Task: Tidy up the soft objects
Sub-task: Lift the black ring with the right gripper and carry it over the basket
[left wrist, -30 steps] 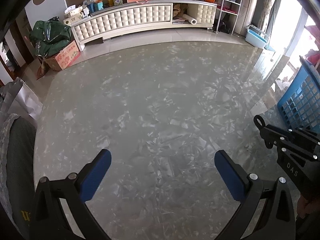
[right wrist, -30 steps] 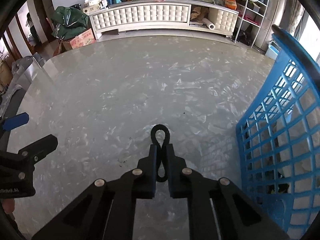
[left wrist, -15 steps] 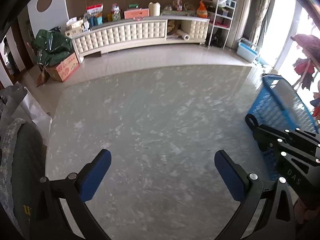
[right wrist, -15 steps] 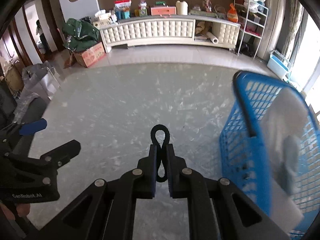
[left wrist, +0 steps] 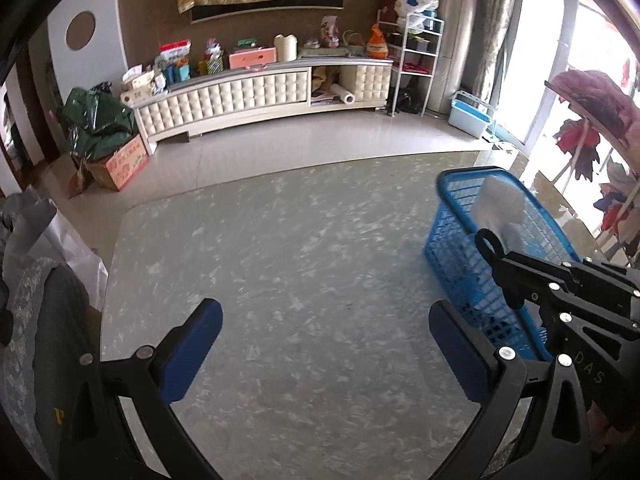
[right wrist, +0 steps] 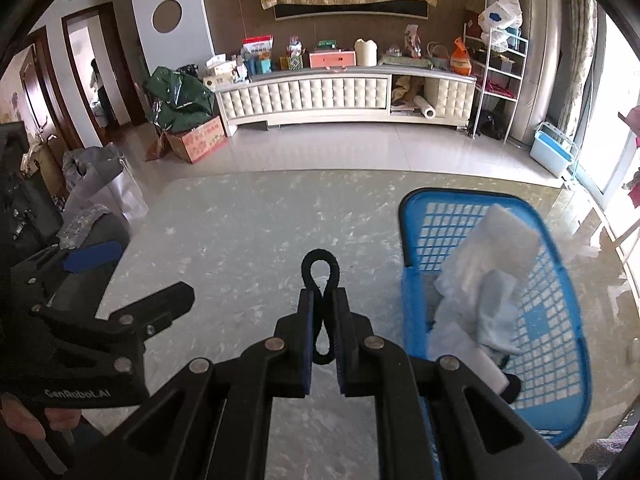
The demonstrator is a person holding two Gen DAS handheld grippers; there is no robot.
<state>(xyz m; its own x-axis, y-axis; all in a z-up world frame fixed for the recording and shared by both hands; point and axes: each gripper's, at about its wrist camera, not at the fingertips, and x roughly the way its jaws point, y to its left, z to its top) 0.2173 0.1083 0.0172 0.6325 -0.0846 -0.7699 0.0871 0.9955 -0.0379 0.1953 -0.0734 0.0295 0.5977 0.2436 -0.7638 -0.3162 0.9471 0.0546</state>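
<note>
My right gripper (right wrist: pixel 322 320) is shut on a black hair tie (right wrist: pixel 321 270), its loop sticking out past the fingertips, above the marble table (right wrist: pixel 248 240) just left of a blue basket (right wrist: pixel 440 208). The basket holds white and pale-blue soft cloths (right wrist: pixel 488 264). In the left wrist view the basket (left wrist: pixel 452 240) stands at the right with the right gripper (left wrist: pixel 500 256) and the hair tie (left wrist: pixel 486 240) in front of it. My left gripper (left wrist: pixel 324 340) is open and empty over the table, its blue pads (left wrist: pixel 196 344) wide apart.
A grey-green cushion or garment (left wrist: pixel 36 340) lies at the table's left edge. Beyond the table are a white tufted cabinet (right wrist: pixel 312 96), a cardboard box (right wrist: pixel 198 138) and a white wire shelf (right wrist: pixel 500 80). A window with hanging clothes (left wrist: pixel 592 112) is at the right.
Both grippers have risen and tilted up, so the table looks smaller and more of the room shows. The basket's inside has come into view. The right gripper stays shut on the hair tie.
</note>
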